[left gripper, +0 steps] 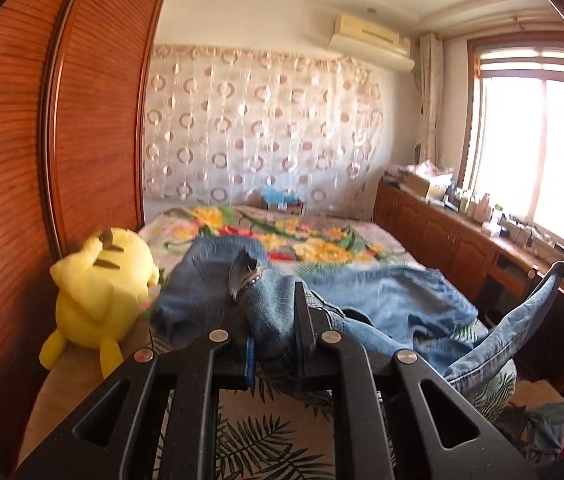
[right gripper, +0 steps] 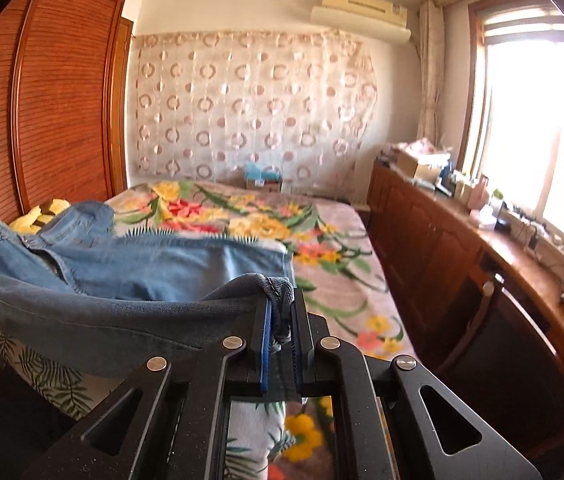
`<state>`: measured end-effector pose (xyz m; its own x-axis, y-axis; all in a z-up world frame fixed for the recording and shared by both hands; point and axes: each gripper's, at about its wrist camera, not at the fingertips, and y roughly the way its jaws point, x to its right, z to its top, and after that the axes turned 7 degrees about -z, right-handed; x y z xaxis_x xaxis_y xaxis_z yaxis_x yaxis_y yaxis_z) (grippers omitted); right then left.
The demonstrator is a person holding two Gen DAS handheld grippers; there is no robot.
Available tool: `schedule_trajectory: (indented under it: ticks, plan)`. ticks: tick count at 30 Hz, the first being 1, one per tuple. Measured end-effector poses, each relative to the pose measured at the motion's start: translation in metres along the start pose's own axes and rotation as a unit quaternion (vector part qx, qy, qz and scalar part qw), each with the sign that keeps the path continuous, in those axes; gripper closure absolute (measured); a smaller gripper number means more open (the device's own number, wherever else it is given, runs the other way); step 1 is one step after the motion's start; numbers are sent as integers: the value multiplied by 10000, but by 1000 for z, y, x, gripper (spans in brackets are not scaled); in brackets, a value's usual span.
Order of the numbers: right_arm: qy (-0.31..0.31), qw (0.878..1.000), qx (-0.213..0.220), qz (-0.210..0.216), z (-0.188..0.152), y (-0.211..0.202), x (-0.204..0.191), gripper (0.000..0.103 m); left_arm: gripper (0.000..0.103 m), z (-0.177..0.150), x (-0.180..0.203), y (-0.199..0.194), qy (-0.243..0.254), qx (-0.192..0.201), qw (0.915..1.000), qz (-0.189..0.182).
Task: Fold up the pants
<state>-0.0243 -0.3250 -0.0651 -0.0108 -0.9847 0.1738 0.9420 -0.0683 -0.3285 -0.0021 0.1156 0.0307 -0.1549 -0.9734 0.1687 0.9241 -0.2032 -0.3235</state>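
Left wrist view: left gripper (left gripper: pixel 276 320) clamps blue jeans (left gripper: pixel 393 300) above floral bed (left gripper: pixel 321 236); yellow plush (left gripper: pixel 98 280) at nine o'clock. Right gripper (right gripper: pixel 282 316) pinches denim hem.

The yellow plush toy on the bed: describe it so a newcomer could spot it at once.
Start at the tall wooden wardrobe along the bed's left side. Against its base sits the yellow plush toy, beside the blue jeans. It is the only solid bright yellow, rounded thing there, with dark stripes.

Daylight floods in from the window (left gripper: pixel 537 148) at right, blown out to white glare. Fisheye bends the wardrobe (left gripper: pixel 42 140) and frame edges; the jeans (right gripper: pixel 142 264) show motion blur.
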Motion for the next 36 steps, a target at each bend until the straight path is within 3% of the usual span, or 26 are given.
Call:
schedule_trajectory:
  ticks: [4, 9, 17, 25, 36]
  plan:
    - [-4, 9998, 214, 1, -4, -4, -1, 95, 88, 12, 2, -6, 114, 145, 9998, 0]
    - [-54, 9996, 291, -24, -15, 15, -6, 95, 88, 8, 0, 14, 186, 2, 9998, 63]
    - [-56, 9998, 120, -130, -18, 50, -13, 95, 88, -20, -10, 65, 85, -564, 9983, 92]
    - [-221, 9994, 36, -253, 8, 73, -14, 95, 88, -17, -7, 89, 167, -648, 9977, 103]
    - [-245, 9982, -446, -308, 5, 143, -18, 95, 88, -22, -11, 170, 253, -1071, 9938, 139]
